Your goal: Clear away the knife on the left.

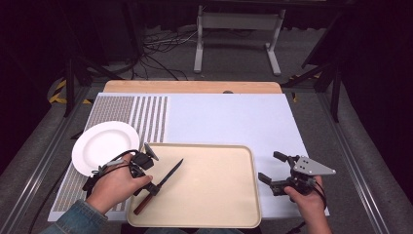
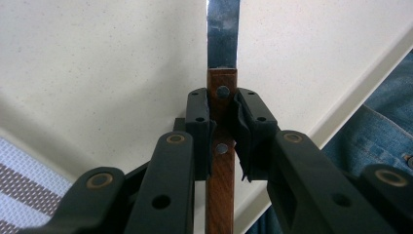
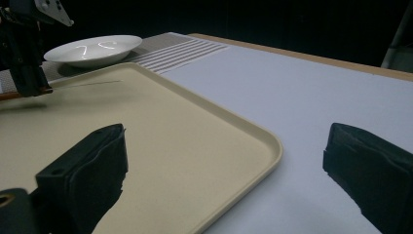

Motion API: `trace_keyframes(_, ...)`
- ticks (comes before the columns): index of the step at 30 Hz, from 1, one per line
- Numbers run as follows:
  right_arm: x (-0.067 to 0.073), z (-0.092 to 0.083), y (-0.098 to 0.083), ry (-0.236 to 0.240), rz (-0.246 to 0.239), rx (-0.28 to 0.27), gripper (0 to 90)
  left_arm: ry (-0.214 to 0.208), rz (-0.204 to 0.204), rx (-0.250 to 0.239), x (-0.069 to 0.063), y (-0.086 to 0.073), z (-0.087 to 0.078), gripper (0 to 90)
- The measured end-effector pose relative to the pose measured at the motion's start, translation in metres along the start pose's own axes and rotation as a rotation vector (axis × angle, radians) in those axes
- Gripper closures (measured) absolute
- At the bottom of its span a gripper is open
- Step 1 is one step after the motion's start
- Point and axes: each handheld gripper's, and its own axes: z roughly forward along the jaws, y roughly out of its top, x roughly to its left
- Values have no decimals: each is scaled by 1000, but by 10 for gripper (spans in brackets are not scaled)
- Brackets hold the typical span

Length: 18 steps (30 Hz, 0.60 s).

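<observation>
Over the tray (image 1: 214, 195), knife (image 1: 165, 178) clamped in left fingers (image 2: 199, 122), plate (image 1: 104, 146) beside; right fingers (image 3: 83, 170) agape.

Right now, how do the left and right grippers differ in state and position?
The left gripper has its fingers closed on the knife handle, while the right gripper stands open with nothing between its fingers. The left one is over the tray; the right one sits beside the tray's right edge, above the white mat. Both are black and hand-held.
</observation>
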Motion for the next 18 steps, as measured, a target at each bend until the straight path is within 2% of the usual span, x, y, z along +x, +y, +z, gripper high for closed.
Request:
trace_keyframes(9, 0, 0, 0, 3, 3, 4, 32, -13, -22, 26, 3, 0, 5, 775)
trace_keyframes(12, 0, 0, 0, 4, 1, 4, 33, -8, -35, 29, 5, 1, 6, 775)
trace_keyframes(18, 0, 0, 0, 3, 1, 4, 33, 3, -35, 41, 6, 1, 8, 774)
